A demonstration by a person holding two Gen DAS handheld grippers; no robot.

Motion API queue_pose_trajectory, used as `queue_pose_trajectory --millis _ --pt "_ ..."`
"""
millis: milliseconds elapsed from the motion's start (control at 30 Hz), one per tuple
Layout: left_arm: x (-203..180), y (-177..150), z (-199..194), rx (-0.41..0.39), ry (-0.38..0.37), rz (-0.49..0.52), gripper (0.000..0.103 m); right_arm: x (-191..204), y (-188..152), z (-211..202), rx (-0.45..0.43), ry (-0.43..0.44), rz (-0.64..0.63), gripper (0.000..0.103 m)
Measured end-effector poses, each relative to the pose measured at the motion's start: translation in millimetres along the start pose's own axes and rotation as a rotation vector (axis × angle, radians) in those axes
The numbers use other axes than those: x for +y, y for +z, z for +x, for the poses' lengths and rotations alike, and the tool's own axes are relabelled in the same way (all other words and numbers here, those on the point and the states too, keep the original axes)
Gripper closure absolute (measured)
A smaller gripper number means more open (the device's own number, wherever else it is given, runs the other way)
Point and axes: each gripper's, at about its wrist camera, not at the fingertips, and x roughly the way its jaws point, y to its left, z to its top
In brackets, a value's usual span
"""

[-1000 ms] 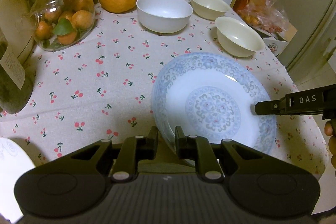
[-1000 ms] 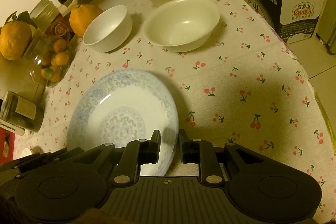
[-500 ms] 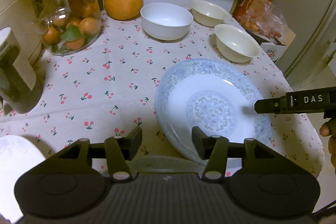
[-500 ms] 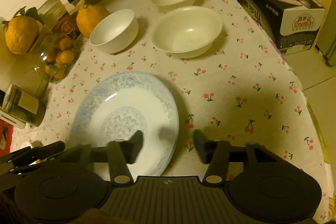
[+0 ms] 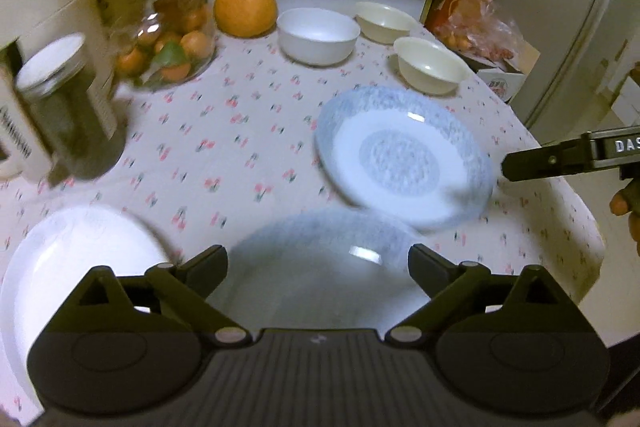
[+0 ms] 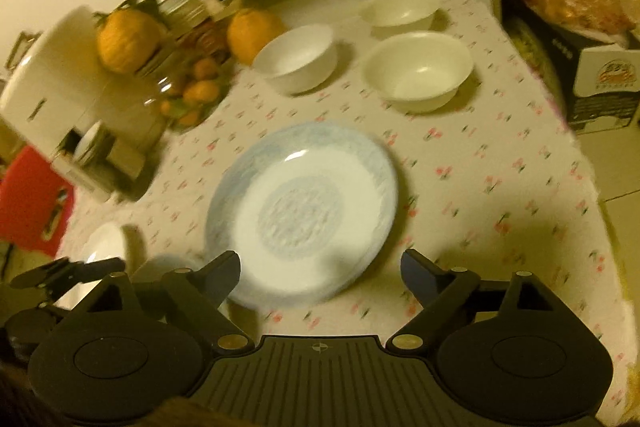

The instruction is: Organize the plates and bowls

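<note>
My left hand-held gripper [image 5: 318, 265] was matte black plastic, with two angular fingers, round silver pivot screws, smooth oval side housings and a ribbed centre plate bearing a small mark. My right hand-held gripper [image 6: 320, 269] looked identical; seen side-on from the left camera, it carried white letters "DAS", with my fingertips [image 5: 624, 203] showing bare skin.

Blurred throughout by motion. Pattern on blue plate [image 5: 404, 157] smeared beyond reading. Second blue plate [image 5: 320, 267] partly hidden behind left gripper [image 5: 318, 267]. White plate [image 5: 68, 267] cut off at left edge. Jar [image 5: 72, 119] label unreadable. Box [image 6: 604, 83] print too soft to read.
</note>
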Motion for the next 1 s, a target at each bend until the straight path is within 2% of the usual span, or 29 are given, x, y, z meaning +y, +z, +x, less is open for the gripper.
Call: queue_pose_trajectory --millis 167,400,733,833,1000 --pt "7.7 -19.6 -20.7 0.001 -0.015 -0.025 0.007 3.0 -17.0 -4.0 0.021 0.052 0.001 0.014" --pt "1.7 -45.2 -40.6 0.045 -0.088 -0.049 0.007 5.5 -24.0 -0.2 0.043 0.079 0.045 0.014" --pt "18.0 -60.1 -39.2 0.088 -0.047 -0.139 0.009 25.0 -31.2 13.3 0.102 0.109 0.022 0.014" --pt "24.8 -61.0 -36.3 0.1 -0.036 -0.184 0.015 31.1 -32.8 18.8 0.125 0.123 0.008 0.014" --pt "34.2 -65.6 -28.5 0.118 -0.062 -0.256 0.025 37.4 -36.6 29.4 0.15 0.163 0.027 0.014"
